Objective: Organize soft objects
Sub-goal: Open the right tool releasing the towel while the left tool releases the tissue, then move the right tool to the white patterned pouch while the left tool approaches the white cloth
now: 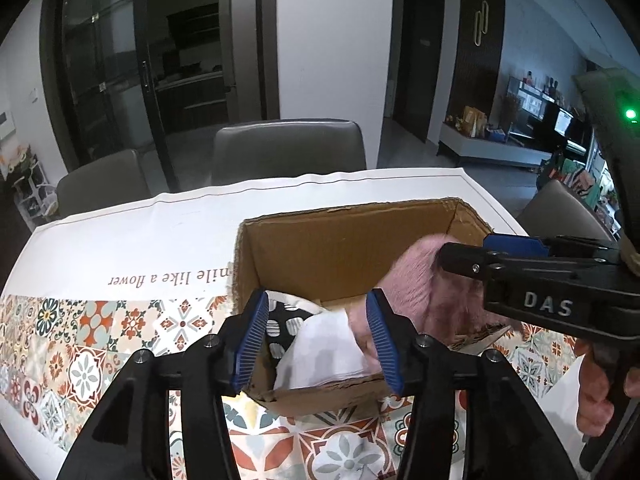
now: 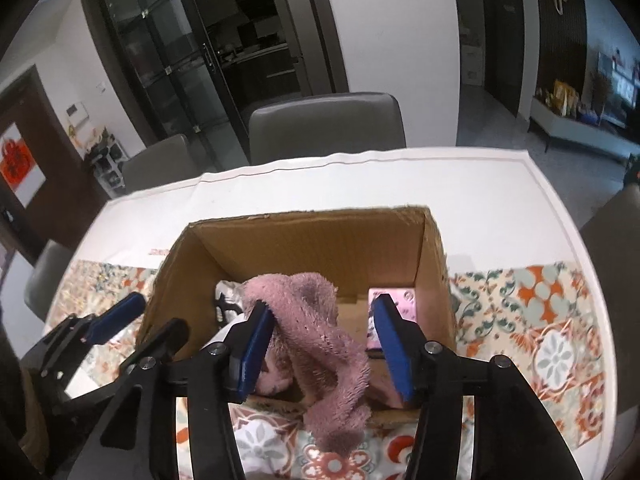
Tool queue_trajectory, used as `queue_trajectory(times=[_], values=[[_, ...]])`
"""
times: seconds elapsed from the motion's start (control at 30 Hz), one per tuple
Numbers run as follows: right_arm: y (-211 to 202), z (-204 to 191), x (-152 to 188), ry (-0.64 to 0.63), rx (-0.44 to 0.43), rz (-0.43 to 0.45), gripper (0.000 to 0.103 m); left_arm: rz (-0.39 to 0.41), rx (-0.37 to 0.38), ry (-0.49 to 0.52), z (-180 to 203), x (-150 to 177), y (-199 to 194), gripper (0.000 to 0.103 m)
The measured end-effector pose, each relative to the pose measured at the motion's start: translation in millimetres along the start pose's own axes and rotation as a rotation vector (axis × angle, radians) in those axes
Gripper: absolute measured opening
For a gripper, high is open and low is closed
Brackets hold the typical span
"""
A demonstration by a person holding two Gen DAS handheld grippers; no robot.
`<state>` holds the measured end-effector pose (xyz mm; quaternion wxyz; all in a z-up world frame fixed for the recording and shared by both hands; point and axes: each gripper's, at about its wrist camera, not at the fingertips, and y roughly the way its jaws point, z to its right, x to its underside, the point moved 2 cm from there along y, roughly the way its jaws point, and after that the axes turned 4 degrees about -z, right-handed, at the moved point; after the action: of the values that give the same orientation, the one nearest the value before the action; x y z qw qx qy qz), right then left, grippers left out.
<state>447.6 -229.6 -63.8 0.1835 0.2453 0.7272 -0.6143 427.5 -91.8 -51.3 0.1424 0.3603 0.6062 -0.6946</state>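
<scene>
Pink and fluffy, the towel point(image 2: 316, 344) lies draped over the near wall of the box point(image 2: 320, 236), one end inside, the other hanging out onto the counter point(image 2: 500, 200). Its long axis runs away from the right gripper point(image 2: 324, 344), straight between the fingers point(image 2: 256, 344), which stand partly open and do not press it. To its left, a white cloth point(image 1: 324, 348) lies inside the box between the left gripper's point(image 1: 318, 340) fingers point(image 1: 252, 340), also partly open and gripping nothing. I judge both cloths released. The towel's tail outside lies nearest the right gripper, so tucking it in would likely fall to that hand. A pink packet point(image 2: 394, 300) sits in the box's right corner.
</scene>
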Motion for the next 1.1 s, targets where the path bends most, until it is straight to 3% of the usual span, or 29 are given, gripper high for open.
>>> queue_trajectory(times=[0.2,0.7,1.1], values=[[8.1,-8.0,-1.2,-0.069,0.060,-0.076,0.053,0.007,-0.025,-0.009,-4.8,2.1,-6.9,0.051],[-35.2,-22.3,29.7,-0.052,0.040,-0.010,0.053,0.069,-0.047,-0.015,-11.9,23.4,-53.6,0.058],[-51.8,-40.7,63.6,-0.051,0.018,-0.006,0.053,0.053,-0.051,-0.027,-23.2,59.1,-76.3,0.058]])
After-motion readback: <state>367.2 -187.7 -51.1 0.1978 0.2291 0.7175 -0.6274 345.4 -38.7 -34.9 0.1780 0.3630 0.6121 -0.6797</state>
